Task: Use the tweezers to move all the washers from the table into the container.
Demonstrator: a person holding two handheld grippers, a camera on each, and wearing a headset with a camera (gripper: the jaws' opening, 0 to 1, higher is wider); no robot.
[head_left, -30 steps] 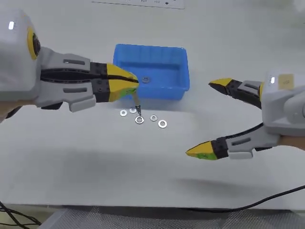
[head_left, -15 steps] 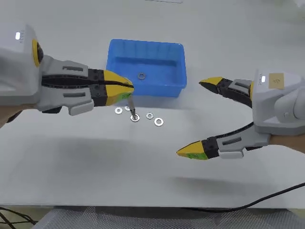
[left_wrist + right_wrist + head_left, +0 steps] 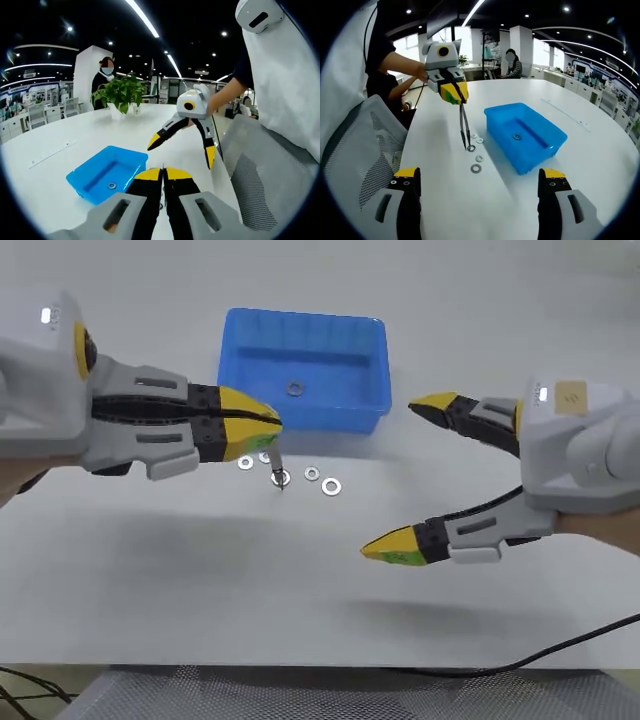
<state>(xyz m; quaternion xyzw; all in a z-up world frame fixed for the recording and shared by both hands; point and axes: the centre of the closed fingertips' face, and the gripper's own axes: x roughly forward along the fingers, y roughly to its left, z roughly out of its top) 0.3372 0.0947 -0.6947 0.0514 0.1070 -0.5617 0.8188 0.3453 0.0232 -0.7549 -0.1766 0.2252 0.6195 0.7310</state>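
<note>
Where the white desk [image 3: 180,580] spreads toward 9 o'clock in the head view, the left gripper [image 3: 277,422] points toward 3 o'clock, its yellow-tipped fingers [image 3: 245,410] pressed together on the upper end of the tweezers [image 3: 277,460]. The tweezers hang from those fingertips toward 6 o'clock, and their tips touch a washer [image 3: 281,477] lying flat on the desk; whether the tips pinch it cannot be told. That washer sits in the middle of a short row of five washers [image 3: 312,473]: two lie at its 10 o'clock, close under the left gripper's fingers, and two more lie at its 3 o'clock. At 12 o'clock of the row, just beyond it, stands the blue container [image 3: 300,330], a shallow open rectangular bin, with a lone washer [image 3: 294,389] on its floor near the middle. At 3 o'clock of the row, well apart from it, the right gripper [image 3: 389,476] points toward 9 o'clock with its fingers [image 3: 440,405] spread wide and nothing between them. One fingertip is near the container's near right corner and the other lies toward 6 o'clock of it. In the right gripper view the tweezers slant down from the left gripper to the washer, with the container at their 3 o'clock.
</note>
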